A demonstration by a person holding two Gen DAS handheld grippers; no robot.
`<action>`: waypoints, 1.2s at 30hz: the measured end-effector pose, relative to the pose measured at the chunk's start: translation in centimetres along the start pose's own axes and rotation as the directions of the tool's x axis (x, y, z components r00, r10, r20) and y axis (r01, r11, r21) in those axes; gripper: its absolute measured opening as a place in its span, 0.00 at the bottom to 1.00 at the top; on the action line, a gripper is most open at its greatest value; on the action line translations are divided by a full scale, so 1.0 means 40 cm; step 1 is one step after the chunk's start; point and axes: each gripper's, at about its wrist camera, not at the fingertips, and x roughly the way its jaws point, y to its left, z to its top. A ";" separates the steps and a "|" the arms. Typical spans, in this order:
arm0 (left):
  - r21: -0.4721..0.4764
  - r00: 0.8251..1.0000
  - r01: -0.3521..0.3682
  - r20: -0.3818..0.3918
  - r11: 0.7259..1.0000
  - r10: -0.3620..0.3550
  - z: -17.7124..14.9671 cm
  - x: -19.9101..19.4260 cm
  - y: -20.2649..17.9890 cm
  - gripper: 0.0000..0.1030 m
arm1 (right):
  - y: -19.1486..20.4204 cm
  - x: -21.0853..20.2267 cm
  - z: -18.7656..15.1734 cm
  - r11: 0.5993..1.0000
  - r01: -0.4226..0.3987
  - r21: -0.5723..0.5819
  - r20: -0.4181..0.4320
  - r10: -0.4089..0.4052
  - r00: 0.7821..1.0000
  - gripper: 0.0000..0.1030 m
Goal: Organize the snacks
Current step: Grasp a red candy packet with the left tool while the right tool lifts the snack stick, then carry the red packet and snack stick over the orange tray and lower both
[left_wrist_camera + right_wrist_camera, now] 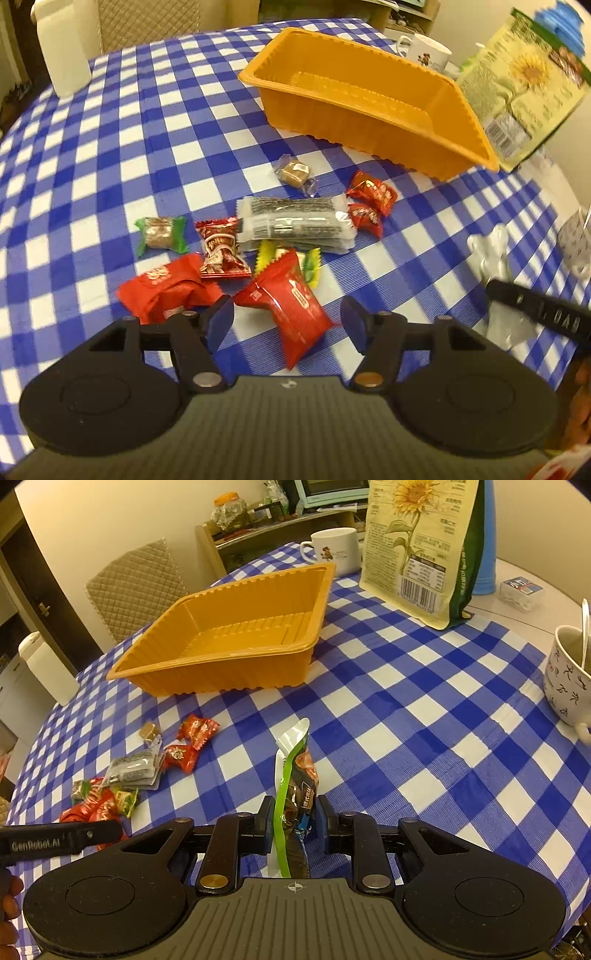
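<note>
An empty orange plastic tray (458,114) (207,664) stands on the blue-checked tablecloth. Several wrapped snacks lie in a heap in front of it: a grey packet (295,221), small red candies (371,197) (194,731), a brown candy (293,171), a green-ended candy (160,232) and two large red packets (166,290). My left gripper (288,321) is open, its jaws either side of a red packet (291,306) lying on the cloth. My right gripper (293,825) is shut on a green and silver snack packet (295,775), held upright above the cloth.
A sunflower-print bag (421,542) (524,92) stands right of the tray, with a white mug (338,548) behind and a blue flask (485,535). A cup with a spoon (570,675) sits at the right edge. A white bottle (61,48) stands far left.
</note>
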 end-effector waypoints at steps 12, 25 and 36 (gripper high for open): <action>0.120 0.999 -0.034 -0.005 0.992 0.034 -0.011 0.031 -0.049 0.33 | -0.016 -0.022 -0.006 1.000 0.019 -0.002 0.007 -0.019 1.000 0.23; 0.155 0.998 -0.055 0.016 0.986 0.053 -0.022 0.008 -0.033 0.23 | -0.012 -0.038 -0.013 0.999 0.003 -0.033 -0.002 -0.003 1.000 0.23; 0.204 0.996 -0.038 0.088 0.978 0.020 0.009 -0.067 -0.034 0.23 | 0.015 -0.062 0.003 0.997 -0.031 -0.072 0.021 0.032 0.999 0.23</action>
